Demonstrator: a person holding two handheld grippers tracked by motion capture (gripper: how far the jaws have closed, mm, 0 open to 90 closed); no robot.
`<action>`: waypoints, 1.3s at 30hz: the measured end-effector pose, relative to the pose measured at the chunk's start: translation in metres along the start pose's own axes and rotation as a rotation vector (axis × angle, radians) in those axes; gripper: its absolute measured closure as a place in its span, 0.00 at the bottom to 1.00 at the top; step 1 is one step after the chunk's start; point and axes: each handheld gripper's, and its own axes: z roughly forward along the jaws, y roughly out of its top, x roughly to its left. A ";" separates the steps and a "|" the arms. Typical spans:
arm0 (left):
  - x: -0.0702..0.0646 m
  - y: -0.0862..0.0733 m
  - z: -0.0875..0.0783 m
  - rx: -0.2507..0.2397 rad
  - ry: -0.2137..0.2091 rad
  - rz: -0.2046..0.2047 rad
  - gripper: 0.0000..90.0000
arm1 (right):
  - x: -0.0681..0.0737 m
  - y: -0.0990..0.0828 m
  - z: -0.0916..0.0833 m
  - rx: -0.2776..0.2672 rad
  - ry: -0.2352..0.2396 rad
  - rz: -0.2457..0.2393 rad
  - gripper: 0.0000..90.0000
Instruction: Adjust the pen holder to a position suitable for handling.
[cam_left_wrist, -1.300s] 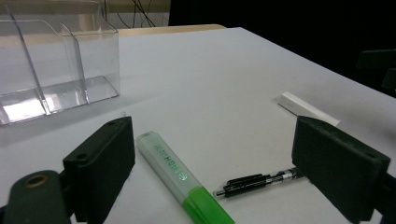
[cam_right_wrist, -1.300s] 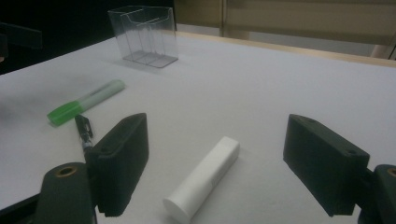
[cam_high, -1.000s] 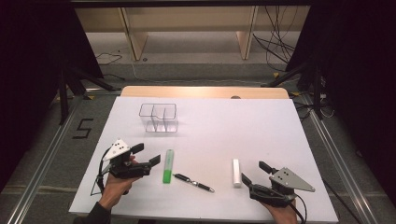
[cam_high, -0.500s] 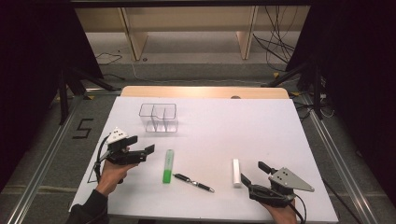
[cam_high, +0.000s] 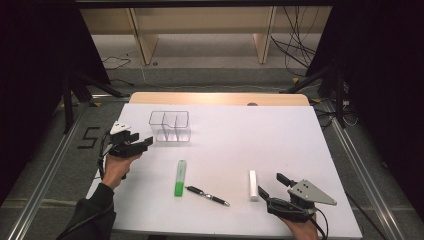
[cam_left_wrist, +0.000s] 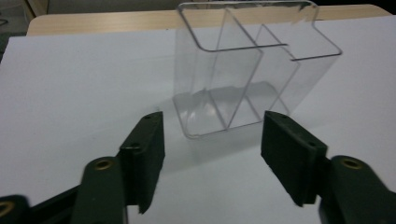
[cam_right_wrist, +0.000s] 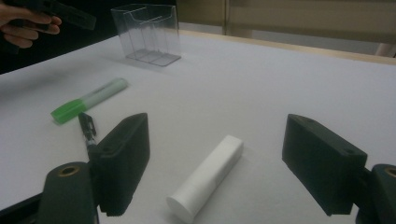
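Note:
A clear divided container (cam_high: 170, 126) stands upright at the table's far left. My left gripper (cam_high: 142, 141) is just to its left and points at it. In the left gripper view the container (cam_left_wrist: 247, 70) is a little ahead of the left gripper (cam_left_wrist: 212, 140). Its jaws have just been closing and stand apart with nothing between them. My right gripper (cam_high: 270, 184) is open at the near right. The white cylinder (cam_right_wrist: 208, 177) lies on the table in front of its jaws, untouched. A green highlighter (cam_high: 179, 177) and a black pen (cam_high: 207, 195) lie near the middle front.
The white table sheet (cam_high: 240, 135) ends in a wooden strip (cam_high: 215, 98) at the far edge. A floor mark "5" (cam_high: 86, 138) and metal rails flank the left side. Cables (cam_high: 300, 55) lie on the floor behind.
My left gripper has moved away from the highlighter, toward the far side and up to the clear container. The right gripper has kept still.

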 end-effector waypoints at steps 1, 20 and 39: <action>0.000 0.000 0.000 0.000 0.000 0.000 0.51 | 0.000 0.000 0.000 0.002 0.000 -0.002 0.27; 0.033 0.020 0.051 0.034 -0.026 -0.062 0.99 | -0.001 -0.002 0.001 0.007 0.002 -0.002 0.28; 0.034 0.027 0.069 0.040 -0.071 -0.045 1.00 | -0.002 -0.002 0.003 0.008 0.022 0.000 0.27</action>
